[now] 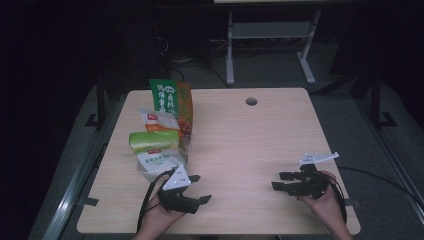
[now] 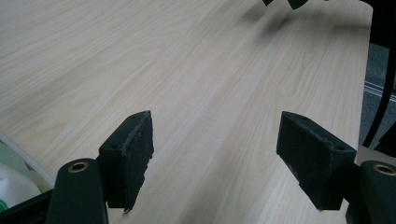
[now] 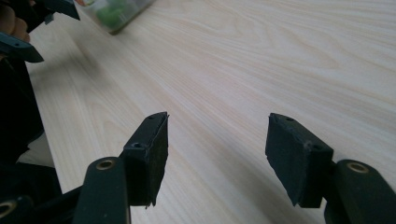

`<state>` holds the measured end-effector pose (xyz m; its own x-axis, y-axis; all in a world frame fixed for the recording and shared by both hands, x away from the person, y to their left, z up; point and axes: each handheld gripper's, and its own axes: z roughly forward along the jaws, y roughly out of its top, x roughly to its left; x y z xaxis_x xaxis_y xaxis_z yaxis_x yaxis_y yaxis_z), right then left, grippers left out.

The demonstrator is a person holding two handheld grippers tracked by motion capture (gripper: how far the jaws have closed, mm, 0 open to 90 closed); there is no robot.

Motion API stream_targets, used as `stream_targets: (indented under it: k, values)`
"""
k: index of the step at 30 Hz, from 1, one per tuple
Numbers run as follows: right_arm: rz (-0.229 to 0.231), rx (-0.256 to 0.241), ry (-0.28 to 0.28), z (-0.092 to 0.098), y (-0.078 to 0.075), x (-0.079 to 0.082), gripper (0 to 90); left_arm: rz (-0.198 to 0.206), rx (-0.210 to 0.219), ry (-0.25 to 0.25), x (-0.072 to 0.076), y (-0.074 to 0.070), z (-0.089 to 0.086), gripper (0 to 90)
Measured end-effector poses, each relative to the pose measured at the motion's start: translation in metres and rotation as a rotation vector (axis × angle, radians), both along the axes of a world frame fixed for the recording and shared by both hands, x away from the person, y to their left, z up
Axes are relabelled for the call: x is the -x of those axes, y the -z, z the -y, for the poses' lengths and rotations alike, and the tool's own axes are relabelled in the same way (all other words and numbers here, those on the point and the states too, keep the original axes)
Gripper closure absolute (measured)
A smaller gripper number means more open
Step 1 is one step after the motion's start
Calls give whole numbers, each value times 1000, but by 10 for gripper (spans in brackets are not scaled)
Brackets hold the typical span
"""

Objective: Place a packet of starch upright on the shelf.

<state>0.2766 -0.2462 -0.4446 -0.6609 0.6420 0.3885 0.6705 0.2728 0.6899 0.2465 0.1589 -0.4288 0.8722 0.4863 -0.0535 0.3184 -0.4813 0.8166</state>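
My left gripper (image 1: 200, 188) is held low over the table's front left, open, with bare wood between its pads (image 2: 135, 154). My right gripper (image 1: 281, 181) hovers at the front right, also open and empty, its pads (image 3: 152, 151) wide apart. The two point toward each other across the table (image 1: 250, 140). A row of snack packets lies at the left: a tall green and orange bag (image 1: 172, 102), a white and orange packet (image 1: 157, 121), a green packet (image 1: 152, 141) and a white packet (image 1: 159, 162) right behind my left gripper.
A round cable hole (image 1: 251, 101) is near the table's far edge. A white desk frame (image 1: 270, 45) stands on the dark floor behind. The table's front edge runs just under both hands. A packet's corner (image 3: 116, 11) appears in the right gripper view.
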Motion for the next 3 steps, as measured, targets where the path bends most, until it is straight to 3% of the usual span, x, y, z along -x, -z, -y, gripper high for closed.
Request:
stream_targets:
  k: [3]
  values:
    - [19, -1, 1, -1, 0, 4, 385, 1, -2, 5, 0, 0, 1, 270]
